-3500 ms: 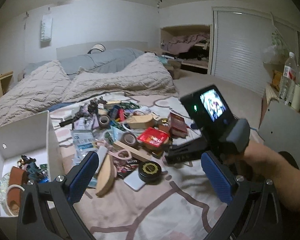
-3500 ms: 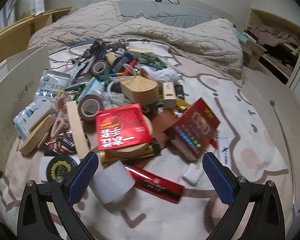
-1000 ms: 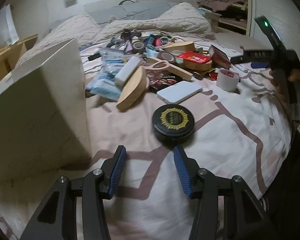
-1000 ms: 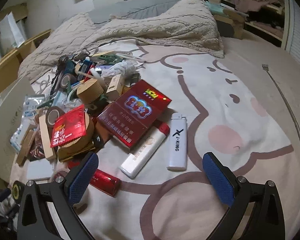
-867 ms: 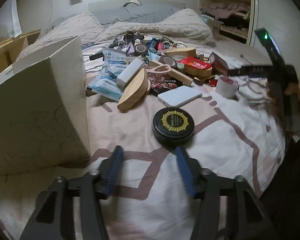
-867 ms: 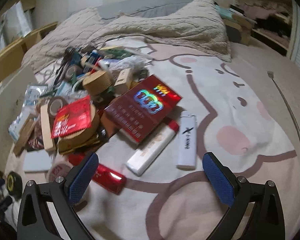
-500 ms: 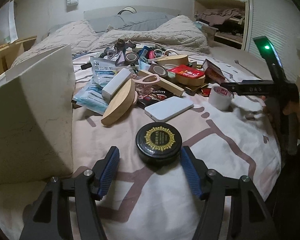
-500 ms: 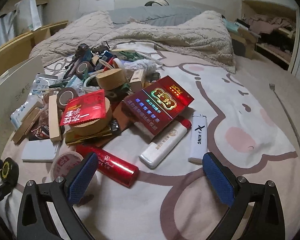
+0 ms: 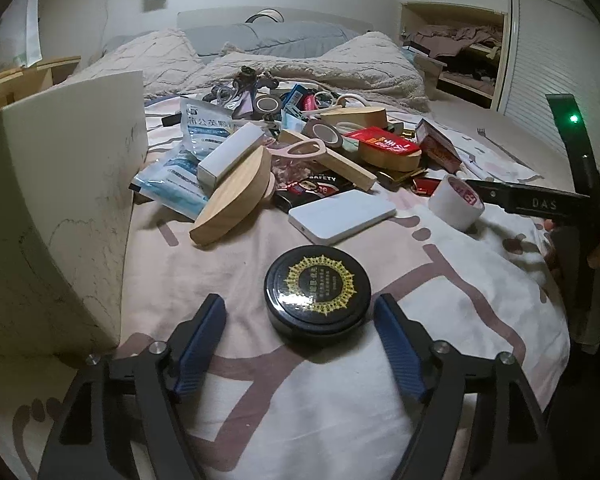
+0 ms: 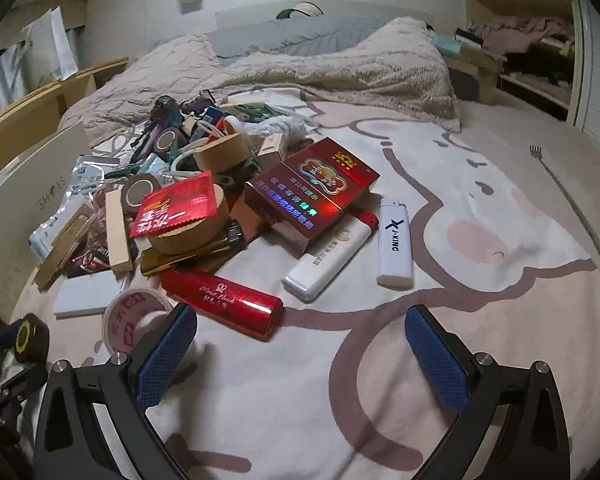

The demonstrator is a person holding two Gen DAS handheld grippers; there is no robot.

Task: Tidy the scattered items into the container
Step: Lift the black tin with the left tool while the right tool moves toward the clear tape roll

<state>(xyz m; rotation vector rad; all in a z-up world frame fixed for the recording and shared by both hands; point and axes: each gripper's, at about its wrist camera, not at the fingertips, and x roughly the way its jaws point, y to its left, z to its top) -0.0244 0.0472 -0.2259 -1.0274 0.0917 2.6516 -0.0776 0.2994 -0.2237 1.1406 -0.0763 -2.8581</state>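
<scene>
Black and gold, a round lidded tin (image 9: 318, 291) lies on the bed between the left gripper (image 9: 300, 338)'s blue fingers, which have just been opening and stand clear of it; the white cardboard box (image 9: 56, 216) stands to their left. In the right view, the right gripper (image 10: 300, 354) is spread wide over bare sheet, with a glossy red cylinder (image 10: 222, 298) just ahead of its left finger.

white box (image 9: 60, 216): inside hidden, left side cut off by frame | black tin (image 10: 26, 338): partly cut off at left edge in right view | small print on red carton (image 10: 312, 196): unreadable | far clutter (image 9: 260, 88): too small to tell
</scene>
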